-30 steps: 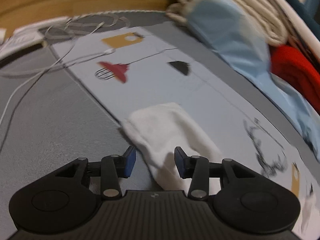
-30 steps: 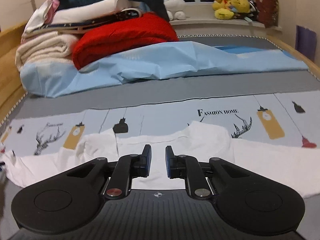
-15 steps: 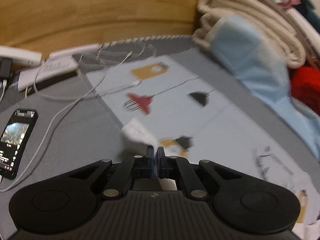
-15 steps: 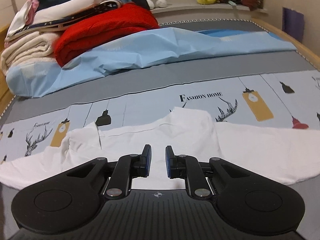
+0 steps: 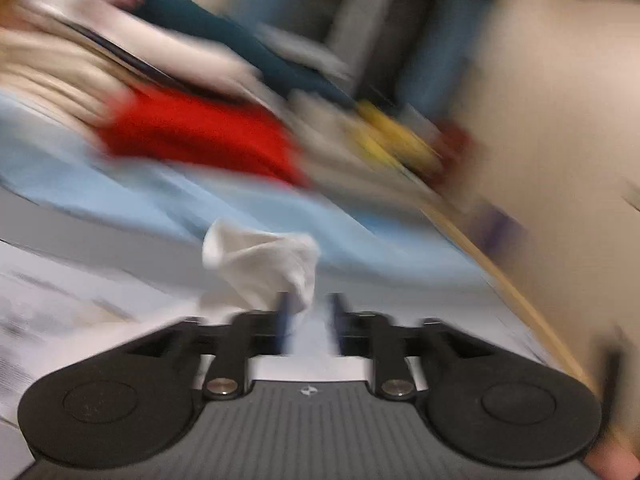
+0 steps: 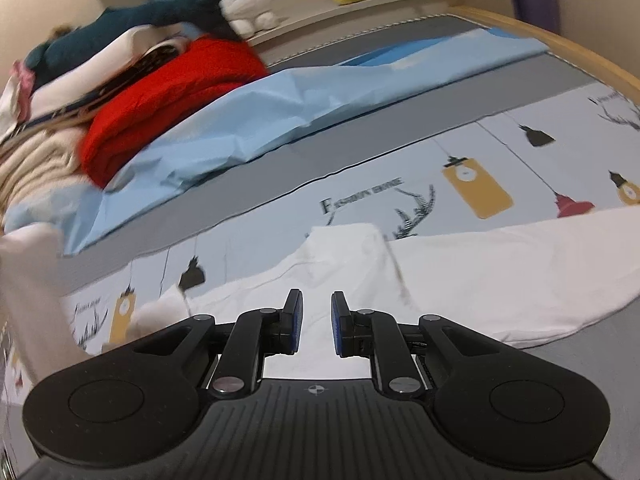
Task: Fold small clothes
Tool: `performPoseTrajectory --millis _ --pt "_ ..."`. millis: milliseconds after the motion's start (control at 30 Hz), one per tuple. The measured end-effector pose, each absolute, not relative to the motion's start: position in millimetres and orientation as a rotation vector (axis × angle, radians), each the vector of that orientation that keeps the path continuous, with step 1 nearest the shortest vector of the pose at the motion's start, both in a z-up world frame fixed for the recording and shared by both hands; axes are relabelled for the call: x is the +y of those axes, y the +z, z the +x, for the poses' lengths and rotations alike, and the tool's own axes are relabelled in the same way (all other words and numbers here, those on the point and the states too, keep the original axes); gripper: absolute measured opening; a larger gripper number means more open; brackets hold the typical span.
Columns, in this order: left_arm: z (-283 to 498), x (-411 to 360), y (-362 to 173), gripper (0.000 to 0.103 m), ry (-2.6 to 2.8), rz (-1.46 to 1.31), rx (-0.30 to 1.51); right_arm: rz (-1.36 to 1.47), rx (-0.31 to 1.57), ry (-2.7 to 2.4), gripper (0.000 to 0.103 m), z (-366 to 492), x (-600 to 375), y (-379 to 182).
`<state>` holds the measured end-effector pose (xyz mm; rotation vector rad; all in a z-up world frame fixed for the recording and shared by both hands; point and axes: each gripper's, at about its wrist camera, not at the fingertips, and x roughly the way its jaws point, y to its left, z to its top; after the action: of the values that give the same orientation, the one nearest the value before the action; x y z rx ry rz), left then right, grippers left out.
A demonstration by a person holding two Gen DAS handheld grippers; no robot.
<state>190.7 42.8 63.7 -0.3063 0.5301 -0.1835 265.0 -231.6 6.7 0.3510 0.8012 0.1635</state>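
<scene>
1. The white garment [image 6: 460, 276] is seen spread flat across the printed bed cover [image 6: 500, 152], running from the left edge to the far right of the right wrist view. One bunched end of it, probably a sleeve [image 5: 260, 264], is seen lifted off the cover just ahead of the left gripper [image 5: 308, 316].

2. The left gripper's jaws are seen parted. The sleeve rests against the left finger only and does not appear pinched, though heavy blur leaves this uncertain.

3. The right gripper [image 6: 316, 324] is held empty above the near middle of the garment, with a narrow gap between its jaws.

4. A slip is judged the main risk. If the sleeve is carried only by friction on one finger, it may drop short of the body and leave a crooked fold.

5. The strong blur in the left view suggests a fast swing. The light cloth could be thrown past its mark, or the flat part could be dragged and wrinkled.

6. If the right gripper is lowered with so narrow a gap, the bed cover may be caught together with the garment.

7. Open room is seen on the cover beyond the garment. Farther back, the way is closed by the blue sheet [image 6: 248, 120] and, at far left, by the red blanket [image 6: 168, 100] in a pile of bedding.

8. The wooden bed edge [image 6: 568, 48] bounds the far right, and the garment's right end lies near the cover's near border.
</scene>
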Motion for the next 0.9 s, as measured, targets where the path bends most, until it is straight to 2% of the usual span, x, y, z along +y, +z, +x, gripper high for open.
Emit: performPoseTrajectory --millis 67,133,300,400,500,667,733,900 --pt "190.1 16.4 57.7 0.036 -0.223 -0.266 0.576 0.382 0.796 0.12 0.016 269.1 -241.5 5.0" --pt "185.9 25.3 60.3 0.036 -0.205 -0.273 0.566 0.433 0.805 0.076 0.017 272.7 -252.3 0.4" --pt "185.6 98.9 63.8 0.037 0.05 -0.214 0.641 0.518 0.862 0.059 0.019 281.4 -262.5 -16.8" --pt "184.9 140.4 36.5 0.037 0.165 -0.23 0.671 0.504 0.894 0.063 0.019 288.1 -255.9 -31.4" --pt "200.6 177.2 11.6 0.035 0.262 -0.263 0.815 0.499 0.977 0.093 0.019 296.8 -241.7 -58.7" --pt "212.4 201.7 9.1 0.035 0.294 -0.29 0.803 0.521 1.078 0.134 0.02 314.2 -216.3 -98.0" --pt "213.6 207.9 13.4 0.035 0.282 -0.3 0.795 0.507 1.095 0.126 0.024 320.2 -210.9 -107.8" --pt "209.4 215.9 15.7 0.035 0.289 -0.301 0.797 0.488 1.132 0.115 0.025 327.8 -201.8 -123.7"
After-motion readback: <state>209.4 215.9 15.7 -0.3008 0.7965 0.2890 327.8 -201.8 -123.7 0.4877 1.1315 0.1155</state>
